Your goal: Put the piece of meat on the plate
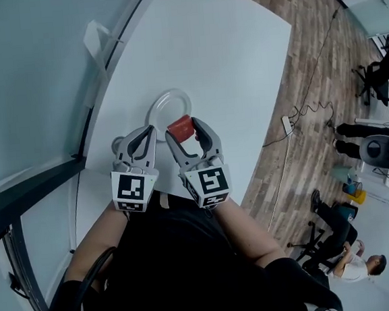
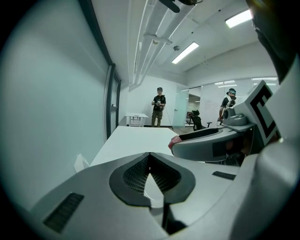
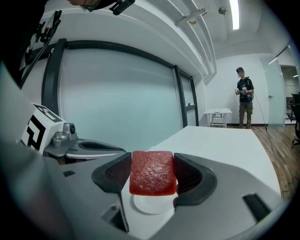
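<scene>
Squarely clamped between the right hand-held gripper's (image 1: 182, 128) jaws, the piece of meat (image 3: 152, 177) hangs over the plate (image 1: 152, 112); beside it, the left hand-held gripper (image 2: 149, 157) is closed and empty.

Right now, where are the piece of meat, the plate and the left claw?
piece of meat (image 3: 152, 172): right gripper view, middle of its red face.
plate (image 1: 153, 102): head view, its clear upper-left rim.
left claw (image 2: 149, 155): left gripper view, where the shut tips meet.
</scene>
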